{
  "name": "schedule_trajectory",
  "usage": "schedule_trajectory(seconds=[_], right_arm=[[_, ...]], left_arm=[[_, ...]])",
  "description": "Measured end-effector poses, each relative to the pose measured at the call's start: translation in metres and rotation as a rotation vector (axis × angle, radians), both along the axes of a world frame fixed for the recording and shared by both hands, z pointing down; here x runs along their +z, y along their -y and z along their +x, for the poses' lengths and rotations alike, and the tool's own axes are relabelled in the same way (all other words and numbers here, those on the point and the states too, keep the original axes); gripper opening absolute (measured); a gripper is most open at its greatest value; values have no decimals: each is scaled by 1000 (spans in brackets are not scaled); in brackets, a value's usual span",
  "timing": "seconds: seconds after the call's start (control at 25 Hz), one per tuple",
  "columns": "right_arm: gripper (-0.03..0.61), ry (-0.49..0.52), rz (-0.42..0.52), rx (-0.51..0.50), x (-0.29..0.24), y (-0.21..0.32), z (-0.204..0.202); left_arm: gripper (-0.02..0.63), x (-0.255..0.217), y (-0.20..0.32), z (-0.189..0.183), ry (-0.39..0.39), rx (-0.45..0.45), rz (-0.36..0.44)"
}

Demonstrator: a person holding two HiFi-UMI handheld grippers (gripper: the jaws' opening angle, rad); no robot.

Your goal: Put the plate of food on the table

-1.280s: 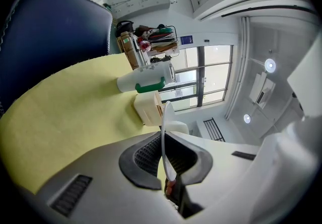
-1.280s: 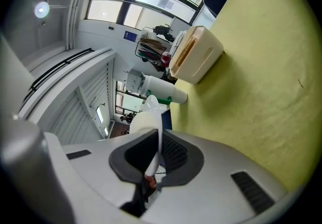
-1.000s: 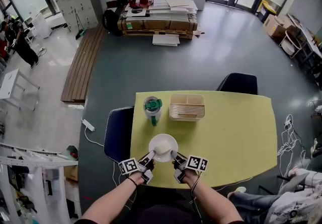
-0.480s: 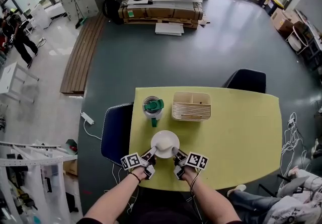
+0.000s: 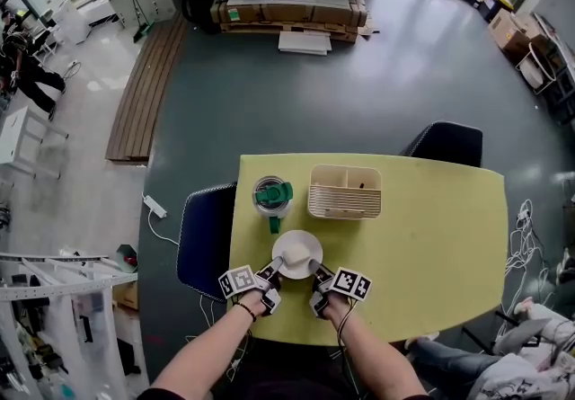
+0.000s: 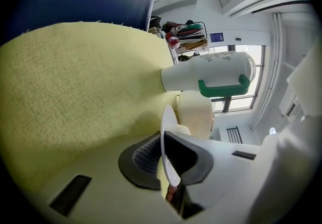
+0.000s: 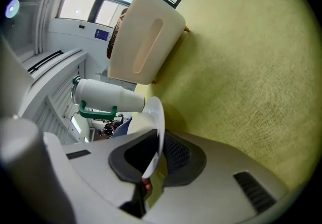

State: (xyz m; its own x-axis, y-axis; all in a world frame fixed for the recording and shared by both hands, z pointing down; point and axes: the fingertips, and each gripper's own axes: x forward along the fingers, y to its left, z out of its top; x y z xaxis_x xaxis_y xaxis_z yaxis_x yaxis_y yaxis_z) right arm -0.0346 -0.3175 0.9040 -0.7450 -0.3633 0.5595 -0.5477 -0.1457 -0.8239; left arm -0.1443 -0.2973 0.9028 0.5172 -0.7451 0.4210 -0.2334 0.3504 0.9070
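Head view has the plate (image 5: 296, 254) sitting right between your two tools, low over the near edge of the yellow counter (image 5: 422, 236). So I'd say you're nearly done, though not quite. The left tool (image 5: 275, 267) is pinched on the plate's left rim and the right tool (image 5: 314, 269) on its right rim. In both gripper views the jaws are closed down tight, with the thin white edge clamped between the dark pads. From these angles I can't tell whether the plate's bottom is actually touching the counter or hovering just above it. My guess is what's left is settling it flat, letting go on both sides and backing the tools out. The plate itself is small, white, round and shallow, held about level. The food (image 5: 295, 253) is a single pale, bun-like lump in the middle, and nothing looks spilled. Just past the tip of the left tool stands a white jug (image 5: 271, 196) with a green lid. A cream slatted basket (image 5: 345, 191) sits beyond the right tool, and both are clear of the plate.
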Motion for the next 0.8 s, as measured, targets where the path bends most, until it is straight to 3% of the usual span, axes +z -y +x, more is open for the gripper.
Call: schedule_trajectory(seconds=[0.48,0.8], right_arm=[[34,-74,-28,-10,11,3,1],[61,-189,32,-67,5,3,2]], left_arm=[[17,8,4,2,60,-12,-67],[40,7,2,4,193,64,-27]])
